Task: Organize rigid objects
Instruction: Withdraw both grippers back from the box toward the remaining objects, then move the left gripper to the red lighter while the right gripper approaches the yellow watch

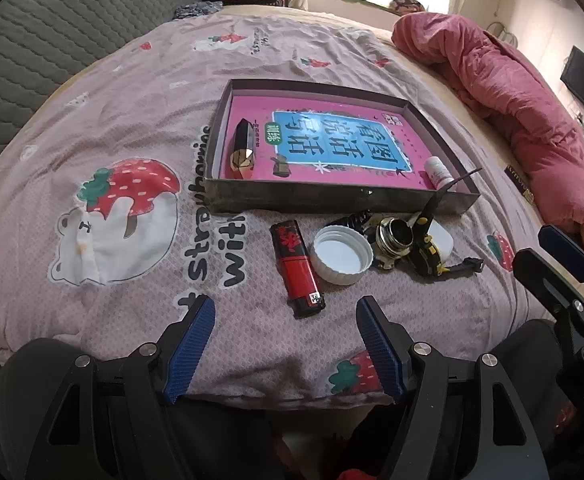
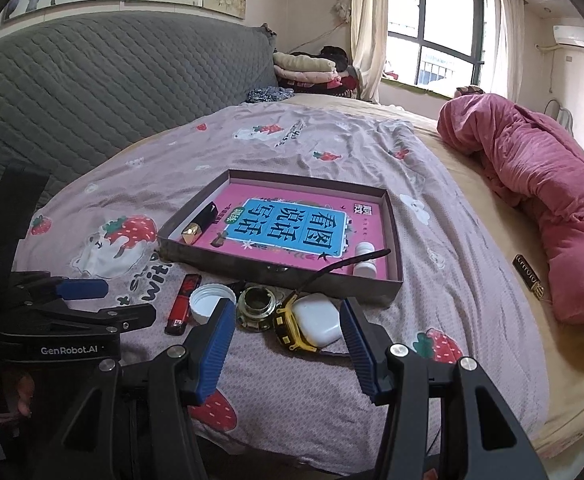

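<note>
1. Hovering over the bed (image 1: pixel 91 128), the left gripper (image 1: pixel 285 312) and right gripper (image 2: pixel 283 316) hold their jaws wide apart, empty.
2. Just beyond lie a lighter (image 1: pixel 298 266), white cap (image 1: pixel 342 254), and earbud case (image 2: pixel 318 318).
3. Farther off, the tray (image 1: pixel 332 200) holds a lipstick (image 1: pixel 243 152).

On the bed (image 1: pixel 139 128), a shallow tray (image 1: pixel 332 200) sits just behind a lighter (image 1: pixel 298 268), white cap (image 1: pixel 342 254), small jar (image 1: pixel 394 242) and white case (image 1: pixel 442 242), pink quilt (image 1: pixel 532 120) alongside.
</note>
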Demonstrator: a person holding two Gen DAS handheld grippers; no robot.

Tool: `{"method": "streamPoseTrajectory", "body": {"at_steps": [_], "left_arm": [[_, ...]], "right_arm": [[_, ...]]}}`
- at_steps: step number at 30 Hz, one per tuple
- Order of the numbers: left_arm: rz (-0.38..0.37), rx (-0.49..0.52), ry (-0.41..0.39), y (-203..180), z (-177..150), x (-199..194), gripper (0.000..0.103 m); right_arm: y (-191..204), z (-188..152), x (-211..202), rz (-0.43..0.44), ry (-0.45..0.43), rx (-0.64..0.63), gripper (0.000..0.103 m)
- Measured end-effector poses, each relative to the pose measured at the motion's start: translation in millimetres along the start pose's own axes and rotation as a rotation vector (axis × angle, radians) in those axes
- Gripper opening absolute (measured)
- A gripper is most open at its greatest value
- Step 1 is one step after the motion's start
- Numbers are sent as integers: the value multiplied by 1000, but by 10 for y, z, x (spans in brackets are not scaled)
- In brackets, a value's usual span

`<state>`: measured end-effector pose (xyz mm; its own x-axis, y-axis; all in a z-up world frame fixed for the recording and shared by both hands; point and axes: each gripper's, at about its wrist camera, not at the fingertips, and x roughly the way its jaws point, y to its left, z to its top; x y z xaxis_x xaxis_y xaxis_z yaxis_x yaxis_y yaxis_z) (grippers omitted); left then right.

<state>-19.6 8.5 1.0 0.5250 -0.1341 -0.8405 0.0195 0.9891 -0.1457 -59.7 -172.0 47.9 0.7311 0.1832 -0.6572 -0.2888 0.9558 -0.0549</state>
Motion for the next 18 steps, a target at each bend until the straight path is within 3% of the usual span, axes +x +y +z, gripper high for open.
{"method": "streamPoseTrajectory", "body": {"at_steps": [18], "left_arm": [[-5,-21,60,40,-63,211,74]], "right_arm": [[-149,-127,281,3,95,72,54]]}}
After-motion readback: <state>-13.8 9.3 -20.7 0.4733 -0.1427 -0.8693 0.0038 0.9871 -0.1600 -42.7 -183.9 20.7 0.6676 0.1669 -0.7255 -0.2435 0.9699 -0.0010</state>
